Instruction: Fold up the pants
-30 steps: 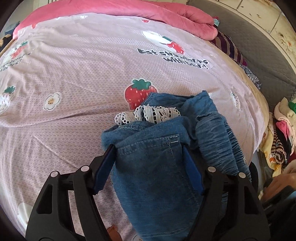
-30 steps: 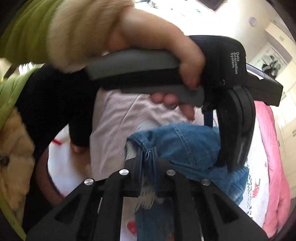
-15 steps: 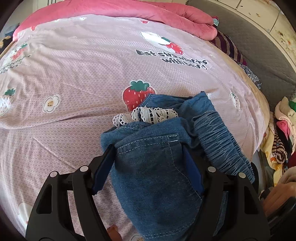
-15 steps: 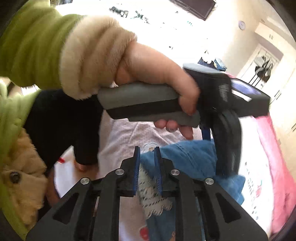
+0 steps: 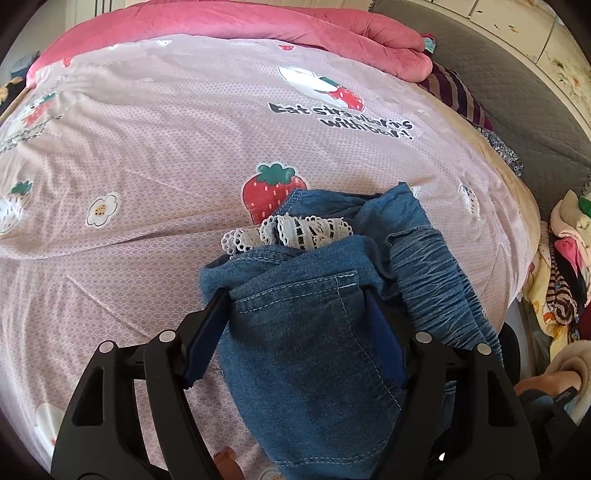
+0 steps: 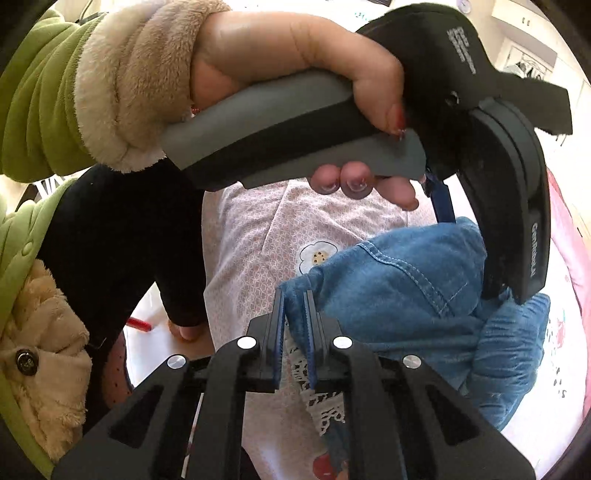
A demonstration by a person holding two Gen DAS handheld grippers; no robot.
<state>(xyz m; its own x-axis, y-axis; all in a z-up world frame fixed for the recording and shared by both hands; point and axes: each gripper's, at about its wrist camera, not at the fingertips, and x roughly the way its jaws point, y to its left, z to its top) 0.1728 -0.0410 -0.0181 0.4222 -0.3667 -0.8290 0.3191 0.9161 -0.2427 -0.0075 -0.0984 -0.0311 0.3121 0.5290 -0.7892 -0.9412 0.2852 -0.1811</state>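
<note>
The blue denim pants (image 5: 314,332) with white lace trim (image 5: 288,230) lie bunched on the pink strawberry bedsheet (image 5: 166,147). My left gripper (image 5: 295,299) stands wide apart around a thick fold of the denim by a pocket seam, the cloth filling the gap between its blue pads. My right gripper (image 6: 294,297) is nearly closed, pinching an edge of the pants (image 6: 399,280). In the right wrist view the hand holding the left gripper's grey handle (image 6: 295,140) is just above the pants.
A pink quilt (image 5: 258,22) lies along the far side of the bed. A grey headboard (image 5: 517,92) and striped cloth (image 5: 458,96) are at the right. A heap of clothes (image 5: 565,266) sits beyond the bed's right edge. The person's green jacket (image 6: 33,221) fills the left.
The right gripper has come back onto the pants' edge after sitting slightly clear of it half a second ago. The left gripper has hardly moved and keeps the same fold.
</note>
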